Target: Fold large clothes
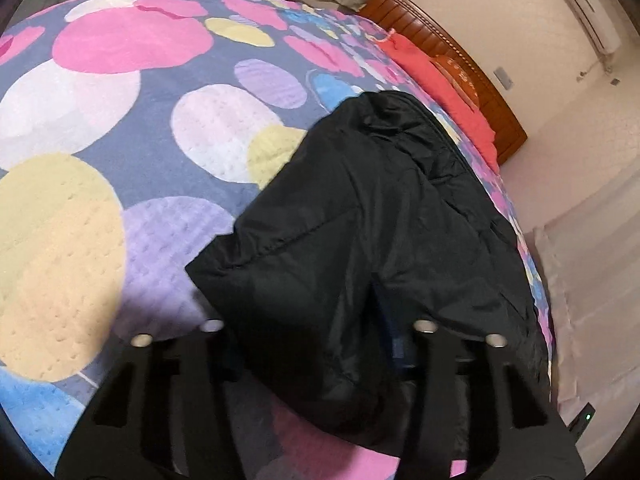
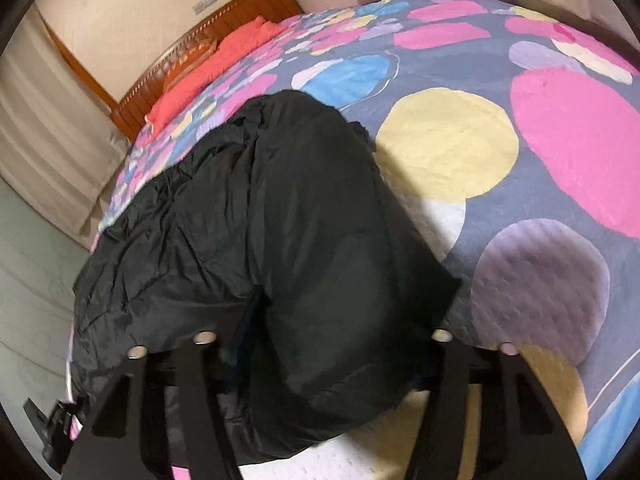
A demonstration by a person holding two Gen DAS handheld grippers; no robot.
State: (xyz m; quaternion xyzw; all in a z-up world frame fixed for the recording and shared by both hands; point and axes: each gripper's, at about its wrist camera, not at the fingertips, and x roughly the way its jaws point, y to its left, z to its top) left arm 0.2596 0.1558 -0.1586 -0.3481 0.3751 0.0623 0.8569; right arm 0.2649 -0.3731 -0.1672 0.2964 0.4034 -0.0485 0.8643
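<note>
One puffy black nylon jacket (image 1: 360,216), creased, on quilted dotted bedspread (image 1: 120,208)

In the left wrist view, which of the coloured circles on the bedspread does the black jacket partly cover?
The small yellow circle beside the jacket: its right side disappears under the black fabric. The big yellow circle lies fully uncovered.

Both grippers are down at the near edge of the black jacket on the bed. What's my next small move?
Probably close both grippers firmly: jacket fabric sits between the left gripper fingers and the right gripper fingers, but neither grip looks clearly tight yet.
</note>
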